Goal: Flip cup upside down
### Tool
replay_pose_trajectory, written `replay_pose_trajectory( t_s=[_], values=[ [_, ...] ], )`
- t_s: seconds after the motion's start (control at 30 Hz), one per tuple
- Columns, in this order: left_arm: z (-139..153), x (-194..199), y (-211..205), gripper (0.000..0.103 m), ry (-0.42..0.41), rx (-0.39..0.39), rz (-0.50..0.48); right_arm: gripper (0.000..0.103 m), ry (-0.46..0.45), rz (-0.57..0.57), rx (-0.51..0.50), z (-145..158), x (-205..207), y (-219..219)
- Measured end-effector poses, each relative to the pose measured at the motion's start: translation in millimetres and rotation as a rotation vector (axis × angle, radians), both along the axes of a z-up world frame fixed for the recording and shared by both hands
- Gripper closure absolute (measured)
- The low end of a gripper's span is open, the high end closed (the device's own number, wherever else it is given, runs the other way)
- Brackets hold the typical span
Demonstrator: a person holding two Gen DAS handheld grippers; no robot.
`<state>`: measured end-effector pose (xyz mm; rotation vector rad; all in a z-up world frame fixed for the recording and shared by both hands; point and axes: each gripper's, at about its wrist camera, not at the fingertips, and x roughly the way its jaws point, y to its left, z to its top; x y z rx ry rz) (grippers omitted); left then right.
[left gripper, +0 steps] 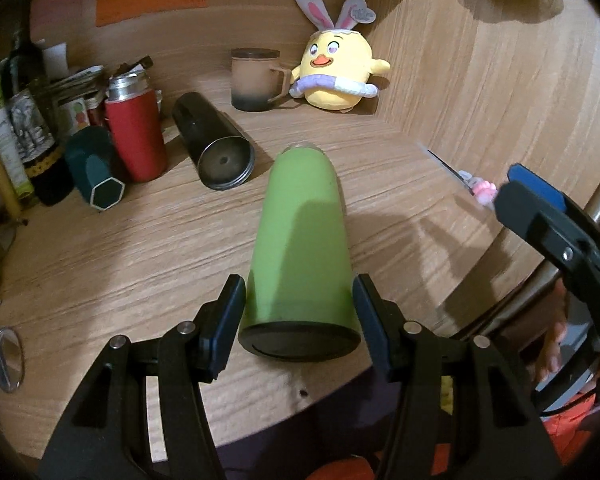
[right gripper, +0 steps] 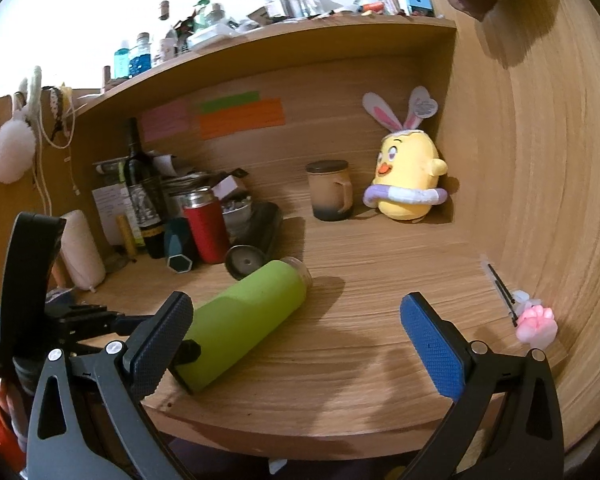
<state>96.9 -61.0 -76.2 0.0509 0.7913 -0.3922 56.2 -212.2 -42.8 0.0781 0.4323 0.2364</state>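
A green cup [left gripper: 300, 240] lies on its side on the wooden desk [left gripper: 120, 248], its black base towards me and its mouth pointing away. My left gripper [left gripper: 299, 300] has a pad on each side of the base end; whether the pads touch it I cannot tell. In the right wrist view the same cup [right gripper: 244, 320] lies at the desk's front left, with the left gripper at its base. My right gripper [right gripper: 296, 344] is open and empty, above the desk's front edge to the right of the cup.
A black tumbler [left gripper: 212, 144] lies on its side behind the green cup. A red flask [left gripper: 136, 136], a teal hexagonal container [left gripper: 94, 170], bottles and clutter stand at the left. A brown mug [left gripper: 256, 80] and yellow plush chick [left gripper: 336, 72] stand at the back. A pen with a pink charm [right gripper: 536, 320] lies at the right wall.
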Motion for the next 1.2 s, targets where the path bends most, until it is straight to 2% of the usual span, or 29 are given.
replay_pose_trajectory(
  t_s=[0.13, 0.27, 0.33, 0.37, 0.43, 0.5, 0.67, 0.77, 1.0, 1.2],
  values=[
    [-2.5, -8.8, 0.3, 0.047, -0.024, 0.005, 0.005, 0.0, 0.001, 0.018, -0.009, 0.4, -3.6, 12.5],
    [4.1, -12.9, 11.8, 0.044, -0.03, -0.031, -0.001, 0.0, 0.004, 0.03, -0.013, -1.5, -5.1, 25.1],
    [10.7, -22.8, 23.3, 0.027, -0.075, -0.04, 0.018, 0.0, 0.005, 0.029, -0.022, -4.4, -4.2, 31.0],
    [14.1, -27.9, 29.5, 0.025, -0.107, -0.037, 0.038, 0.0, 0.009, 0.031, -0.022, -5.7, -2.8, 32.9],
    [19.0, -37.9, 43.7, 0.014, -0.17, -0.017, 0.087, 0.0, 0.025, 0.042, 0.007, -8.4, 1.7, 35.4],
    [21.4, -43.9, 62.6, 0.011, -0.205, -0.009, 0.146, 0.0, 0.032, 0.048, 0.02, -11.4, 5.3, 39.2],
    [22.9, -44.2, 111.0, 0.011, -0.215, -0.004, 0.293, 0.0, 0.075, 0.096, 0.043, -24.6, 18.6, 61.7],
    [18.7, -45.8, 127.5, 0.011, -0.201, -0.029, 0.324, 0.0, 0.107, 0.117, 0.022, -39.1, 28.8, 85.8],
    [12.0, -46.9, 129.8, 0.011, -0.206, -0.01, 0.344, 0.0, 0.136, 0.048, -0.065, -71.4, 48.5, 121.6],
    [10.9, -44.7, 121.6, 0.011, -0.214, -0.009, 0.321, 0.002, 0.165, 0.066, 0.037, -83.5, 50.6, 105.1]
  ],
)
